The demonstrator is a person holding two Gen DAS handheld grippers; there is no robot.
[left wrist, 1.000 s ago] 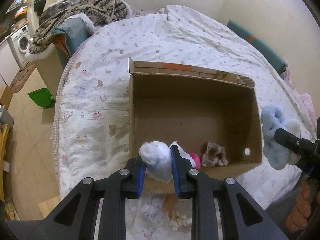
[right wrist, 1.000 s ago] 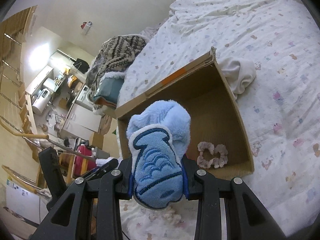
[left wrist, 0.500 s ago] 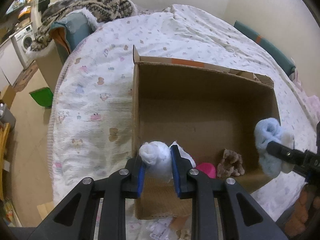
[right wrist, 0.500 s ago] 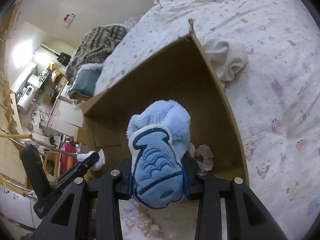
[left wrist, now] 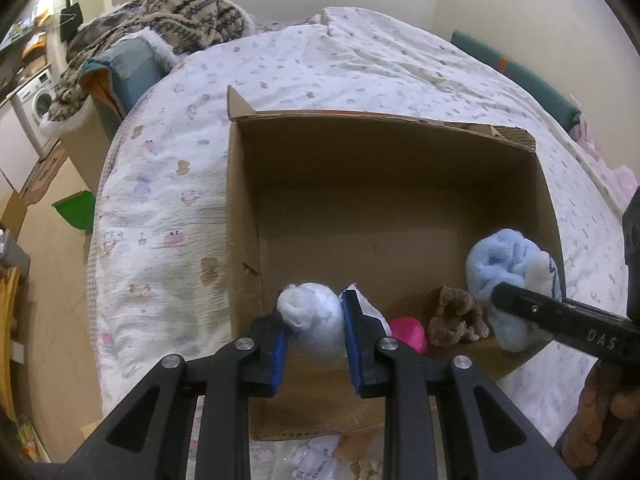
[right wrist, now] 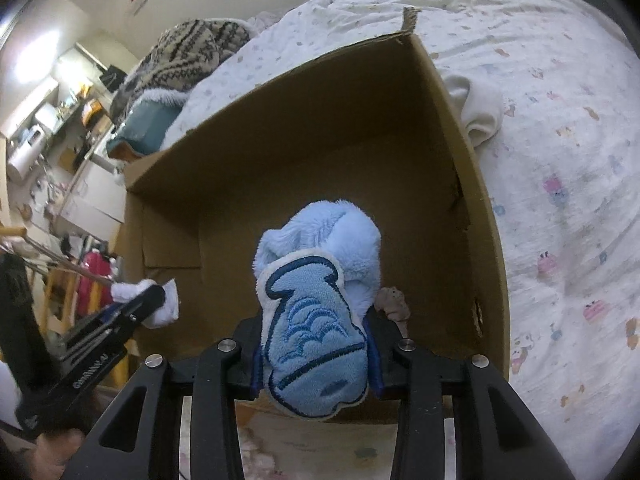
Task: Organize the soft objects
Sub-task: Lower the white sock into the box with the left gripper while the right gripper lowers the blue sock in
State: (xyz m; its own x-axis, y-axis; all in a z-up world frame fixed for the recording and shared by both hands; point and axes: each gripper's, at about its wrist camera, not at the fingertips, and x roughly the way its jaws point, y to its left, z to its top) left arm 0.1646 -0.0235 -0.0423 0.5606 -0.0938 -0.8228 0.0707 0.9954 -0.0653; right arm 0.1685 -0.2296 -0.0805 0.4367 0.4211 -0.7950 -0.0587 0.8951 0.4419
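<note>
An open cardboard box [left wrist: 384, 128] lies on the patterned bed cover. My left gripper [left wrist: 314, 308] is shut on a white fluffy ball [left wrist: 312, 316] just over the box's near wall. My right gripper [right wrist: 316, 344] holds a blue plush slipper [right wrist: 316, 320] between its pads, low inside the box [right wrist: 320, 128]. Its jaws are opening, though the pads still touch the slipper. From the left wrist the slipper [left wrist: 504, 272] hangs at the box's right front corner. On the box floor lie a brown scrunchie [left wrist: 456, 316] and a pink object [left wrist: 408, 332].
A cream cloth [right wrist: 480, 112] lies against the box's outer right wall. A knitted blanket pile [left wrist: 176, 12] sits at the bed's far left. A green object [left wrist: 76, 212] is on the floor to the left. A plastic bag [left wrist: 312, 460] lies in front of the box.
Both grippers have sunk toward the box, which now fills more of each view. The blue slipper has moved from outside the right wall to inside the box.
</note>
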